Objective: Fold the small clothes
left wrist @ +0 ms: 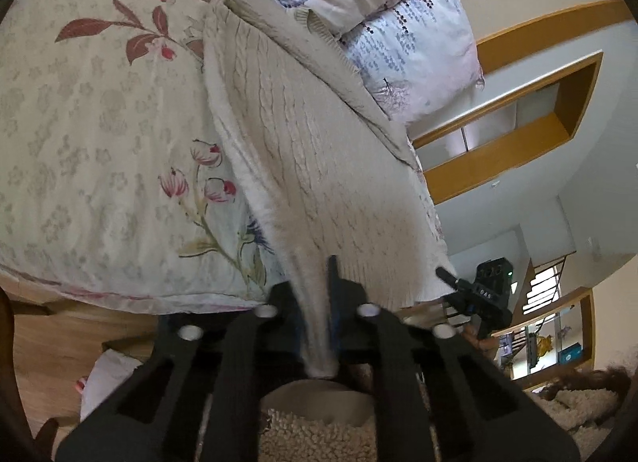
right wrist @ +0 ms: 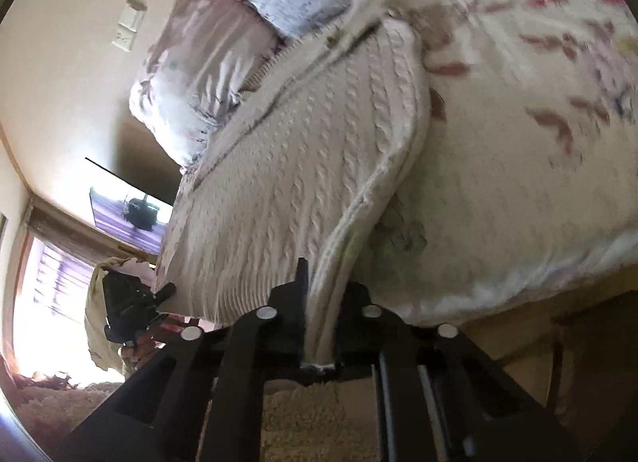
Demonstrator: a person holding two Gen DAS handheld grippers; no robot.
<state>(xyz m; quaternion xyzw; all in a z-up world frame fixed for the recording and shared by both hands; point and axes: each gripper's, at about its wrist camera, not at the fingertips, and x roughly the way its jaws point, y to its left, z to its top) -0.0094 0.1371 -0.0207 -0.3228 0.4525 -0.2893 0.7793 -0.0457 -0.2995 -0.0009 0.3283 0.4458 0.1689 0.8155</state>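
Observation:
A cream cable-knit sweater (left wrist: 303,143) is stretched above the floral bedspread (left wrist: 99,123), its far end resting near the pillows. My left gripper (left wrist: 315,282) is shut on one near corner of its hem. My right gripper (right wrist: 319,294) is shut on the other near corner of the sweater (right wrist: 287,167). The right gripper also shows in the left wrist view (left wrist: 474,294), and the left gripper shows in the right wrist view (right wrist: 135,302). The hem hangs taut between the two.
Pillows (left wrist: 402,43) with a purple print lie at the head of the bed; they also show in the right wrist view (right wrist: 207,63). The bed's near edge (left wrist: 119,294) drops to a wooden floor. A fleece sleeve (left wrist: 315,434) is below the left gripper.

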